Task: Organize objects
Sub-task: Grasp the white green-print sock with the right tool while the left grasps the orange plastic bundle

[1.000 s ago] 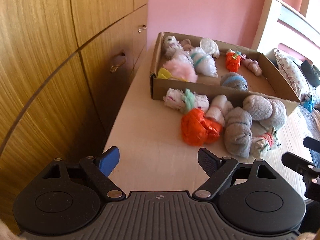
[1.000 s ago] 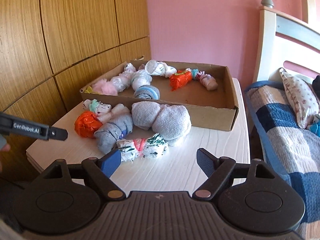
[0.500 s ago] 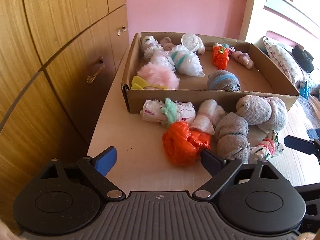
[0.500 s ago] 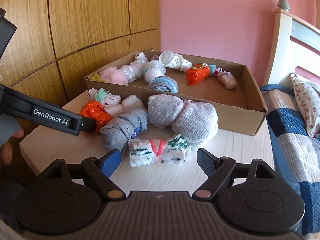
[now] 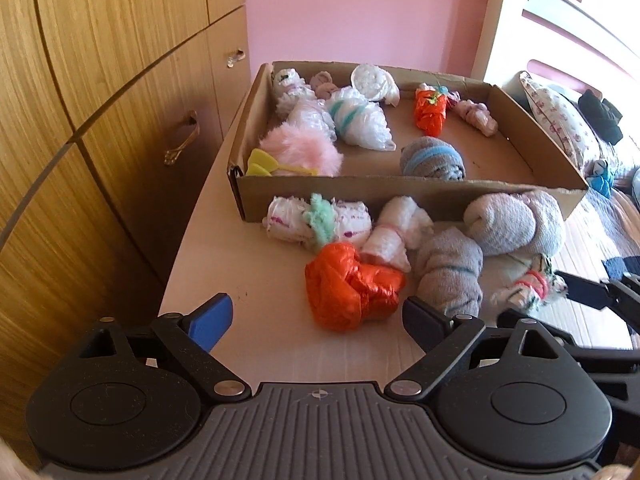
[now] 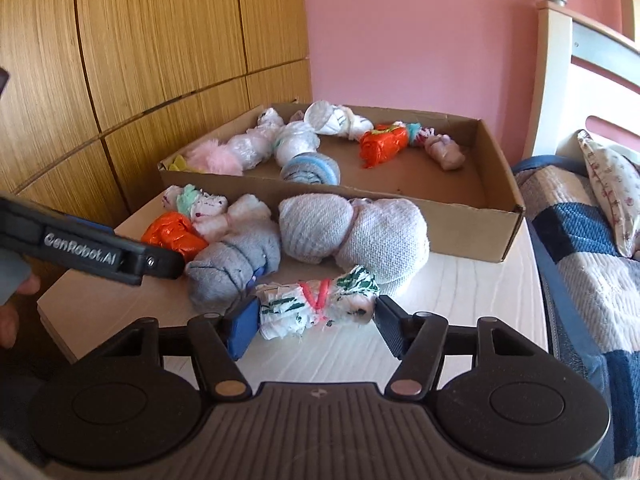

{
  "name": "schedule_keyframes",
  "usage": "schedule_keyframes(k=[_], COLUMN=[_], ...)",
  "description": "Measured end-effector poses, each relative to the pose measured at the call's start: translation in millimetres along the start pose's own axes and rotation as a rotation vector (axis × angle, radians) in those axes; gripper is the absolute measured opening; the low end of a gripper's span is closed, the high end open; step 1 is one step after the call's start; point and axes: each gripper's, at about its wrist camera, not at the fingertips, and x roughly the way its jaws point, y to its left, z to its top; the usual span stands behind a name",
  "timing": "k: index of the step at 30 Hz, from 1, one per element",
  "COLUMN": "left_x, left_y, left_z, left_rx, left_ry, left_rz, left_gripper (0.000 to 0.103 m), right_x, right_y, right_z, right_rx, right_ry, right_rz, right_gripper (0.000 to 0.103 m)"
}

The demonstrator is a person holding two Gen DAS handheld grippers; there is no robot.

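A wooden wardrobe (image 5: 100, 128) with brass handles is seen along the left side, just beside the pale table (image 5: 248, 272). On the table a shallow cardboard box (image 5: 352, 194) is set, and several wrapped bundles are held in it: a pink fluffy one (image 5: 298, 152) at its near left corner, a grey roll with a blue stripe (image 5: 432, 158) near its front wall, and a small orange one (image 5: 430, 114) farther back.

More bundles are laid in front of the box, crowded together and touching. The left gripper (image 5: 316, 322) is held with its jaws apart and nothing between them, low over the table, and an orange plastic bundle (image 5: 352, 286) is found just ahead of it. A grey sock roll (image 5: 450, 274) lies against that bundle's right side, close to the right fingertip.

The right gripper (image 6: 316, 324) is placed with its jaws on either side of a white bundle tied with a pink band (image 6: 318, 304); both pads appear to touch its ends, though a firm clamp cannot be confirmed. A large pale sock bundle (image 6: 356, 230) lies just behind it.

Only in the right view is the bed (image 6: 580, 248) with its blue-and-white quilt shown broadly, along with the left gripper's finger reaching in from the side. Only in the left view are the wardrobe handles seen.
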Motion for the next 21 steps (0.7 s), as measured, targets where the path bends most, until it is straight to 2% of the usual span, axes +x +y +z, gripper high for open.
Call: schedule_keyframes(k=[6,8,10,16,21], left_x=[11.9,17.2,21.2,18.9,16.6], left_y=[-2.5,-3.3,-2.4,-4.7,-3.4], left_z=[8.1,8.8,8.9,6.8,4.7], left_rx=[-0.005,-0.002,-0.012,0.019,0.018], left_ry=[0.013,0.021,0.033,0.022,0.018], left_rz=[0.008,0.008,-0.015,-0.021,-0.022], left_gripper=[0.094,0.090,0.078,0.067,0.063], right_x=[-1.8,-1.4,-0.6,1.7,4.4], right_y=[-5.5,-6.8,-6.5,-6.1,-5.0], right_z=[-0.3,0.0,-0.1,-1.0,-1.7], right_rx=[0.010,0.015,0.017,0.012,0.004], right_ry=[0.004,0.004,0.007,0.009,0.010], right_rz=[0.013,0.013,0.016,0.009,0.000], right_gripper=[0.059,0.059,0.059,0.061,0.061])
